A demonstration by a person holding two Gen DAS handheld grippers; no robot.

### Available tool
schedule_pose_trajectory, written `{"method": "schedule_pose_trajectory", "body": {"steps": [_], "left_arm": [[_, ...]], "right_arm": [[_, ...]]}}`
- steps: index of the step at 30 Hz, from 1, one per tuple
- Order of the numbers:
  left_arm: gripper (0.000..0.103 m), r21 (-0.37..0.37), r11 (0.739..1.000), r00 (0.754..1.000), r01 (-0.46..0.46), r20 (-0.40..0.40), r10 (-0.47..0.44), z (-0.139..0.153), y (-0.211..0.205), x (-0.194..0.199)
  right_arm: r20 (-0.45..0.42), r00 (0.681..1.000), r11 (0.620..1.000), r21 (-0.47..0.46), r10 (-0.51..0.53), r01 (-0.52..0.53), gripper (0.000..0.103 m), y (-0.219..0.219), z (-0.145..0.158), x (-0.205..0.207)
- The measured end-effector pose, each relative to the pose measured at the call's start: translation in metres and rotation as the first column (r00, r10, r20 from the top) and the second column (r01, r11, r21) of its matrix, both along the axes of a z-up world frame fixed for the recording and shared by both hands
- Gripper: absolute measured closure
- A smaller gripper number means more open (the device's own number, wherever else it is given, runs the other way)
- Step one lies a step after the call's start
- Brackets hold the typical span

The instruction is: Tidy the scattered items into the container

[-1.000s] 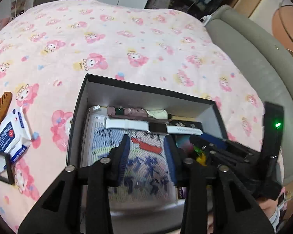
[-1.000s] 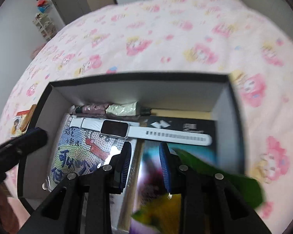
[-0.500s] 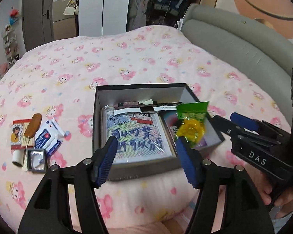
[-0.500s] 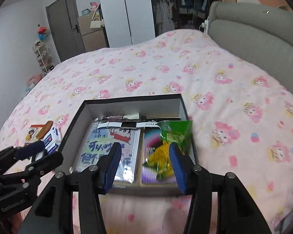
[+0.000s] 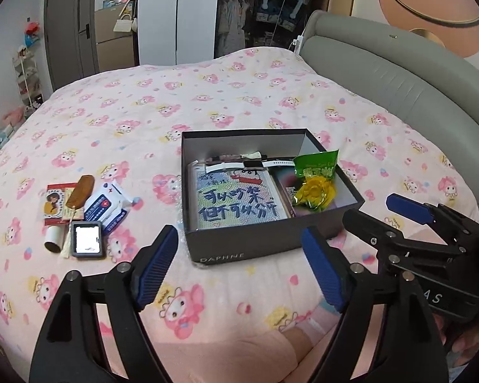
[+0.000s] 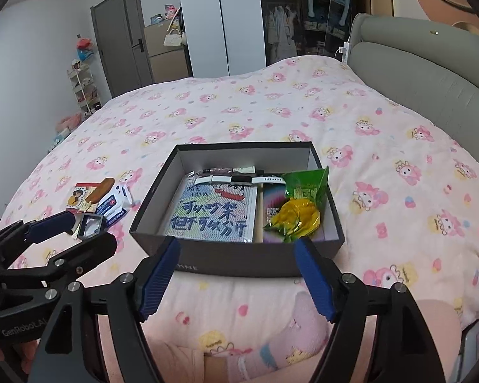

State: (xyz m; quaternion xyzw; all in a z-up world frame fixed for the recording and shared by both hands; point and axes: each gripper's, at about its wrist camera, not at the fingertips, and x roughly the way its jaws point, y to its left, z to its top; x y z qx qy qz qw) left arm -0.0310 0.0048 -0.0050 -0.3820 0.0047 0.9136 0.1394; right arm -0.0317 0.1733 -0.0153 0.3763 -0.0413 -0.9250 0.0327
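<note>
Both grippers hang side by side at the near edge of the scene — the left gripper (image 5: 239, 265) and the right gripper (image 6: 236, 276) each with jaws spread wide, gripping nothing.

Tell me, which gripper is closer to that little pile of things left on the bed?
The left. The left gripper hovers open just beside the pile, while the right gripper, also open, sits in front of the box, which lies between.

Soft, even indoor light, sharp in both views

I see faint shadows on the bed (image 5: 239, 102), glare off the small mirror (image 5: 87, 238), and strong fisheye bending with dark corners.
</note>
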Motion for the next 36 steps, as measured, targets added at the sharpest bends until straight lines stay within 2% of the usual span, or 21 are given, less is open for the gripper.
{"method": "schedule_pose_trajectory", "body": {"steps": [2, 4, 16, 36], "left_arm": [[0.017, -0.005, 1.0, 1.0, -0.011, -0.004, 0.011, 0.0, -0.002, 0.004], [0.01, -0.009, 1.0, 1.0, -0.03, 0.004, 0.03, 0.0, -0.006, 0.007], [0.002, -0.016, 0.997, 0.996, -0.082, -0.021, 0.082, 0.003, -0.019, 0.02], [0.001, 0.0, 0.986, 0.986, -0.169, 0.0, 0.169, -0.006, -0.082, 0.02]], "right_arm": [[0.002, 1.0, 1.0, 0.002, -0.005, 0.005, 0.03, -0.002, 0.0, 0.004], [-0.002, 1.0, 1.0, 0.008, -0.008, 0.008, 0.03, -0.004, 0.002, 0.008], [-0.02, 1.0, 1.0, 0.029, 0.013, -0.012, 0.03, -0.017, 0.008, 0.02], [0.006, 0.993, 0.992, 0.048, 0.119, -0.119, 0.03, -0.079, -0.001, 0.006]]}}
